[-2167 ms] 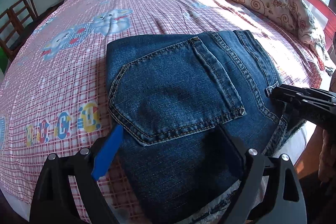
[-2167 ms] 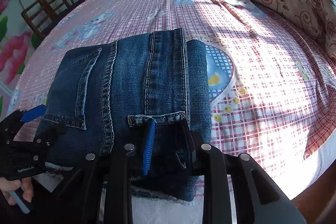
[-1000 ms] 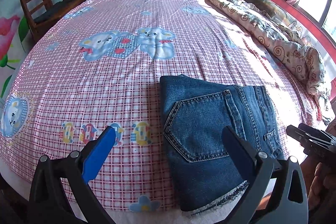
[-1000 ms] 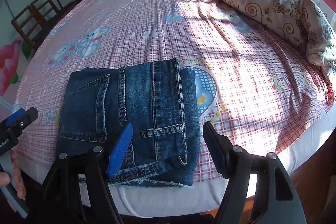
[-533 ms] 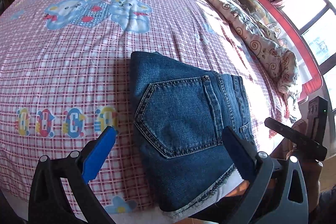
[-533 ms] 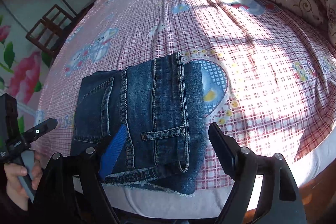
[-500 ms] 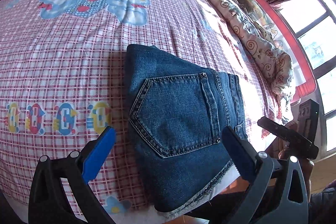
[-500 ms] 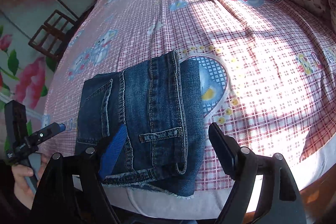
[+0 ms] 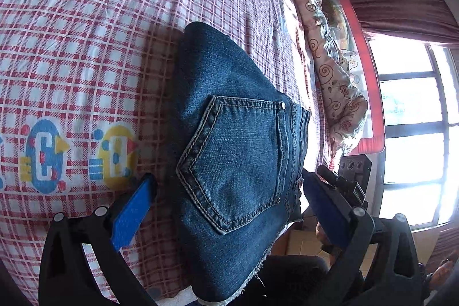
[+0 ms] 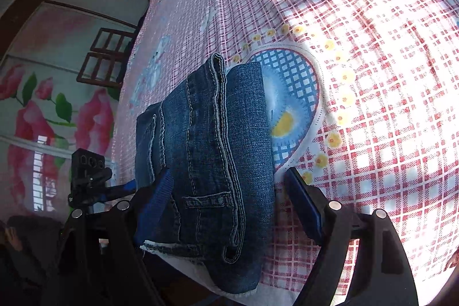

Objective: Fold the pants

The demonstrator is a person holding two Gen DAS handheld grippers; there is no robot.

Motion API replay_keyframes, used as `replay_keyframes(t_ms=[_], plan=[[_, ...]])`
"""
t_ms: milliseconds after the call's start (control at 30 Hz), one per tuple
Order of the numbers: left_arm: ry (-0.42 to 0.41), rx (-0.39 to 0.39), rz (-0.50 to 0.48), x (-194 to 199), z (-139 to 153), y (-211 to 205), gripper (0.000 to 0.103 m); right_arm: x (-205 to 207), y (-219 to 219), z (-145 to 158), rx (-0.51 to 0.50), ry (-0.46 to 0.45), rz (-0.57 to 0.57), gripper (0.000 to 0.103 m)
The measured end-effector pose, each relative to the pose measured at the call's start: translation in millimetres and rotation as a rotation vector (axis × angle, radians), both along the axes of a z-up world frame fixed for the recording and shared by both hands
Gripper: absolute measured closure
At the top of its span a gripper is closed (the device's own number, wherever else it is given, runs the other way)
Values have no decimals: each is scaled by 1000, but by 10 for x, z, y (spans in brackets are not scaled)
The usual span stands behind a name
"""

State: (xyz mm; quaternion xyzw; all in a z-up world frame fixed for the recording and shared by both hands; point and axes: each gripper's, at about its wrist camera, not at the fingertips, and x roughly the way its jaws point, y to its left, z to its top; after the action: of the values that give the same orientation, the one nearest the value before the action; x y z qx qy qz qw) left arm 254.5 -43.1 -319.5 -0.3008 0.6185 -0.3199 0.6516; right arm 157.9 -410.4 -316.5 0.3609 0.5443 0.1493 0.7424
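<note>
Blue jeans (image 9: 235,151) lie folded into a compact stack at the near edge of the bed, back pocket up. They also show in the right wrist view (image 10: 212,159), waistband and belt loop facing me. My left gripper (image 9: 229,208) is open and empty, its jaws spread on either side of the stack's near end. My right gripper (image 10: 229,205) is open and empty too, its jaws straddling the stack's near end. Each gripper shows in the other's view, the right one (image 9: 341,182) and the left one (image 10: 94,185), beside the jeans.
The bed has a pink checked sheet (image 9: 71,53) with cartoon prints. A rolled floral quilt (image 9: 330,59) lies along the far side by a window (image 9: 413,134). A wooden chair (image 10: 106,59) stands by a flowered wall. The bed edge runs under the jeans.
Both grippers have dropped lower and closer to the jeans and tilted, so the stack now fills more of each view. The jeans have not moved. Both grippers stay open.
</note>
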Motion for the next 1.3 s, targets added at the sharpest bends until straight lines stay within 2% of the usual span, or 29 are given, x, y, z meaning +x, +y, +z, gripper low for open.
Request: replay_keyframes(t_ms=[100,267,433,500,533,567,700,833,867,900,933,967,1000,1167,1300], plan=[[13,-18,-33,43,-1,-23,2,78,48,-36,43,22,50,24],[17,-44,-86,138,-12,-155,2,150,139,-36,56,38,89,23],[35,-85,-159,209,-44,-244,2,199,12,-145,220,63,89,23],[55,-109,-196,238,-63,-242,2,224,-26,-195,256,80,105,24],[61,-108,-214,237,-66,-242,2,238,-33,-208,223,98,115,28],[62,-102,-233,242,-59,-271,2,259,-27,-222,203,116,124,37],[37,-61,-304,235,-32,-407,2,304,117,-171,139,133,165,39],[-4,-29,-340,191,25,-523,2,348,449,-12,-54,139,226,39],[-19,-9,-345,176,44,-523,9,353,504,11,-97,145,234,46],[-26,32,-340,174,48,-518,35,359,511,15,-110,161,225,75],[-14,80,-316,203,21,-483,64,360,502,33,-102,168,212,77],[21,87,-281,232,-34,-395,78,358,518,69,-99,157,215,83],[27,65,-271,227,-45,-344,81,348,535,98,-105,144,224,85],[-25,65,-270,163,31,-337,85,335,555,253,-110,116,232,87],[-80,92,-284,134,154,-323,87,427,669,467,-109,81,249,87]])
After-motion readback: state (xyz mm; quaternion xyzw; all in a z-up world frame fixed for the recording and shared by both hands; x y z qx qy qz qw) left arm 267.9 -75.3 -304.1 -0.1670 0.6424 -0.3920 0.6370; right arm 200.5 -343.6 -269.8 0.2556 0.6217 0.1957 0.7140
